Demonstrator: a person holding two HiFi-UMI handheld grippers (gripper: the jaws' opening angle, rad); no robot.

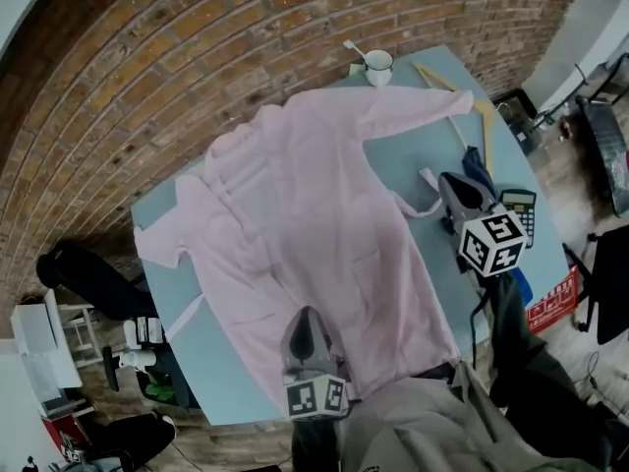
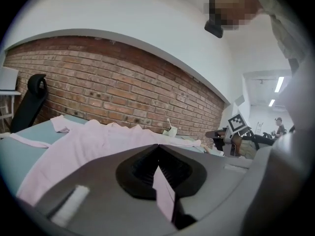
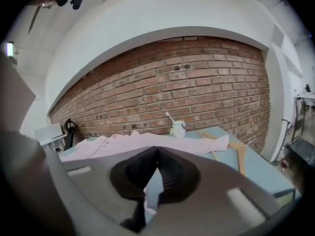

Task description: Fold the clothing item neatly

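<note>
Pale pink, plain and without print, all over the clothing item (image 1: 314, 214). Light blue on the counter (image 1: 413, 153). Red-brown bricks with pale mortar lines on the wall (image 1: 147, 77). White for the mug (image 1: 378, 66), light wood tone for the hanger (image 1: 485, 121). Grey on the left gripper (image 1: 307, 315) and the right gripper (image 1: 445, 178), black ribbing on the fingers (image 2: 140, 168), black-and-white square markers on each cube (image 1: 491, 242). Dark casing on the calculator (image 1: 519, 209). Red on a box (image 1: 553, 301). Black on the chair (image 1: 88, 278).
</note>
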